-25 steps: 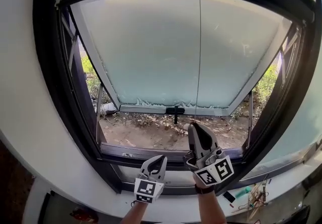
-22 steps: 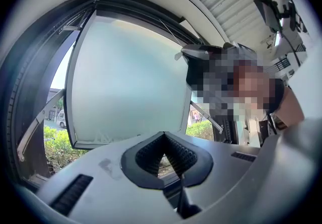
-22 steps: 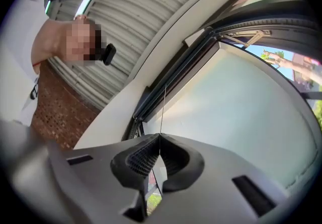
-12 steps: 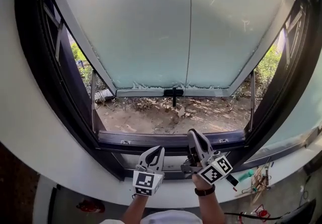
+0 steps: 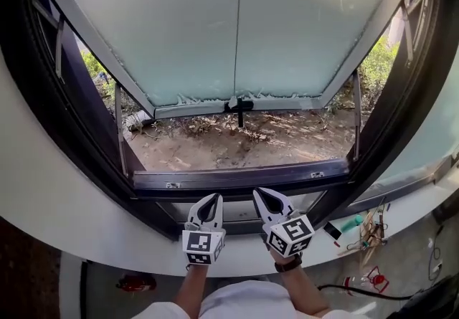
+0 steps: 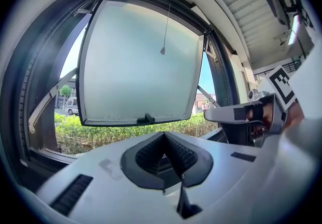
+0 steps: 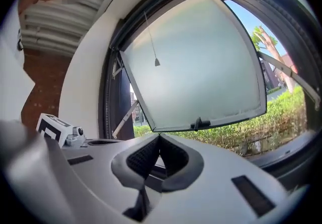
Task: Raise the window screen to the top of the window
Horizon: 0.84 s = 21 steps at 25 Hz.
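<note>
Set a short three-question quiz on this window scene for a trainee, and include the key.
1. True or false: the left claw and the right claw are both shut, with nothing between their jaws.
2. Where on the open frosted sash does the black handle sit? A) bottom edge B) top edge C) left side
3. Fill in: a thin ____ hangs down in front of the sash.
Key: 1 true; 2 A; 3 cord.
</note>
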{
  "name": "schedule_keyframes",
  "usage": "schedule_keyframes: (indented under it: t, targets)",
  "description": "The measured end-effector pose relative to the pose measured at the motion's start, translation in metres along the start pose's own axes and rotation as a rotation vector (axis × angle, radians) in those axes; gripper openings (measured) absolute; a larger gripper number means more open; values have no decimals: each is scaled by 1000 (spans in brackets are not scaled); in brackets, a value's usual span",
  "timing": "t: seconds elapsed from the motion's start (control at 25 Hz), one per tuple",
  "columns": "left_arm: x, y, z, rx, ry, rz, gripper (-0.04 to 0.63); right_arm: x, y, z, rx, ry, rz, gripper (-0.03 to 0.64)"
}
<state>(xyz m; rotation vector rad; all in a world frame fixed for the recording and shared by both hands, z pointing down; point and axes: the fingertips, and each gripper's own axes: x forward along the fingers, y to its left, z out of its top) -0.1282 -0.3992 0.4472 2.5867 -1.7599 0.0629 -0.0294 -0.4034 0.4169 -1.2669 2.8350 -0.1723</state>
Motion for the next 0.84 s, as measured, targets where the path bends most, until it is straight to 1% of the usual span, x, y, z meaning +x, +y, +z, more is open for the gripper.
schedule_keyframes:
  t: [0.08, 0.2, 0.32, 0.48, 0.52, 0.6, 0.72, 0.84]
  targets:
    - [1, -6, 2, 1, -4, -20, 0, 0, 4, 3, -31, -6, 2, 3]
    - [1, -12, 3, 4, -6, -39, 0, -2, 5, 4, -29, -13, 0, 3]
    - [1, -11, 5, -2, -13, -43, 0, -4, 2, 0, -26, -7, -21, 3]
    - [-5, -6, 27, -99, -80, -37, 0, -9, -7, -2, -46, -2, -64, 3]
    - [-5, -5, 33, -102, -93, -38, 0, -10, -9, -1, -54, -2, -74, 3]
    - [-4, -4, 38, -75, -95, -33, 0, -13, -14, -1, -67, -2, -93, 3]
    - [0, -4, 35, -33, -74, -25, 0, -16, -19, 0, -72, -3, -110, 3]
    - [8, -8, 31, -9, -61, -30, 0, -15, -26, 2, -77, -8, -117, 3]
